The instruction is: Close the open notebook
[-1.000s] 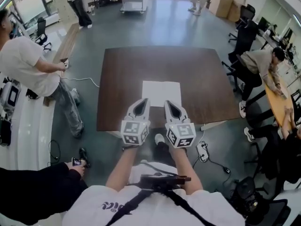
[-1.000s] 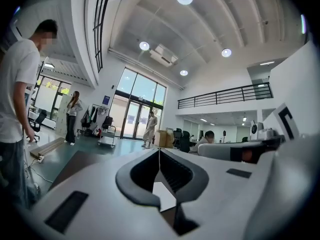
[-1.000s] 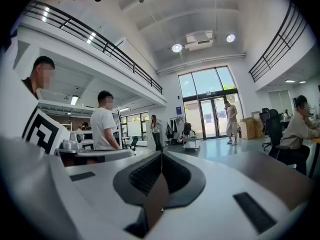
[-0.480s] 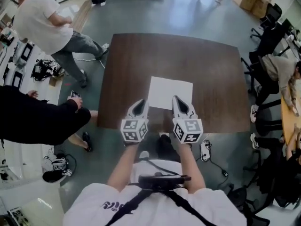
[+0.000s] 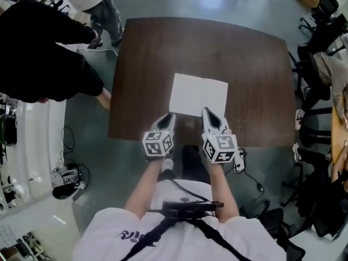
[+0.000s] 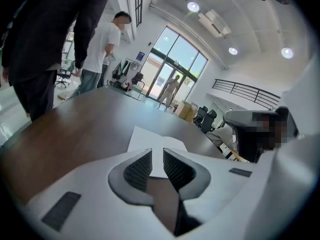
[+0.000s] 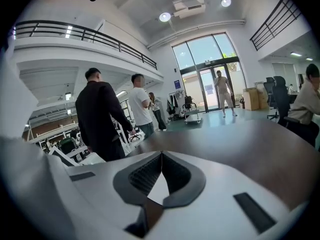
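White flat notebook point(image 5: 198, 94) lies open on dark, round-cornered wooden table point(image 5: 255, 64).

Matt white paper notebook point(image 5: 198, 95) on smooth dark wood-look table point(image 5: 147, 53).

Brought left tongs point(image 5: 170, 115) & right tongs point(image 5: 206, 110) down and fwd, tips now at the notebook point(image 5: 198, 94) near edge. My head cam has closed in over the counter point(image 5: 147, 48). Person in black point(image 5: 43, 53) went from lower left to upper left.

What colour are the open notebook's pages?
Plain white; the notebook lies on the dark brown table, clearest in the head view.
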A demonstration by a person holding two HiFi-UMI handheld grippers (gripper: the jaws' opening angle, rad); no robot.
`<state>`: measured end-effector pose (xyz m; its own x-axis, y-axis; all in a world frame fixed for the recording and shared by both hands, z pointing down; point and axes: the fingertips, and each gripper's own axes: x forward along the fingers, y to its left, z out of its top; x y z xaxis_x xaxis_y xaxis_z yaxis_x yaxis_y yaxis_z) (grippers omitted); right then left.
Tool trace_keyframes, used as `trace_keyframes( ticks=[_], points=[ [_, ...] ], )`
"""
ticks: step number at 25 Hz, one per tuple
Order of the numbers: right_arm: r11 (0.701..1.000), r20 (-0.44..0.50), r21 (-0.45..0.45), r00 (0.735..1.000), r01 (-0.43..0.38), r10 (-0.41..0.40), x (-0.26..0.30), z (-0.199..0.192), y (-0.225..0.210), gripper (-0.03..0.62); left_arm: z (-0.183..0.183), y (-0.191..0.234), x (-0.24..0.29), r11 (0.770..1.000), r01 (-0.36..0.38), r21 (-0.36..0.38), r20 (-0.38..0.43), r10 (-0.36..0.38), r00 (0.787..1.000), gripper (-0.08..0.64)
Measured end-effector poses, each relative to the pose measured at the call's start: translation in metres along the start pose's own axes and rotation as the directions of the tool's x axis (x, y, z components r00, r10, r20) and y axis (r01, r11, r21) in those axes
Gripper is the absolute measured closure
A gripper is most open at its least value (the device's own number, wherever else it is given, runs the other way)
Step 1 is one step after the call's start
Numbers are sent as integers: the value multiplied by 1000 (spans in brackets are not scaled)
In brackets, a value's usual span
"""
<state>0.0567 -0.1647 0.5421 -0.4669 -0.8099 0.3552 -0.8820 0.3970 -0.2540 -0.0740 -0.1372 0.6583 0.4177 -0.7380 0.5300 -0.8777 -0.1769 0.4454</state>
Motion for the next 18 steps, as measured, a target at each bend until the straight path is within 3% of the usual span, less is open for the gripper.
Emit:
trace_keyframes(
  ticks=[3, 10, 13, 18],
  points=[
    [1000, -16, 10, 1000, 12, -12, 1, -10, -9, 589, -23, 2, 16, 998, 23, -53, -59, -26, 998, 470],
    [998, -43, 33, 998, 51, -49, -8, -29, -29, 589, -59, -8, 43, 976, 82, -201, -122, -108, 987, 401],
    [997, -53, 37, 997, 64, -62, -11, -34, -36, 589, -68, -17, 58, 957, 130, -259, -122, -166, 979, 289],
    [996, -67, 41, 995, 74, -71, -13, -38, -51, 589, -74, -24, 80, 897, 147, -417, -105, -208, 972, 272]
  ],
)
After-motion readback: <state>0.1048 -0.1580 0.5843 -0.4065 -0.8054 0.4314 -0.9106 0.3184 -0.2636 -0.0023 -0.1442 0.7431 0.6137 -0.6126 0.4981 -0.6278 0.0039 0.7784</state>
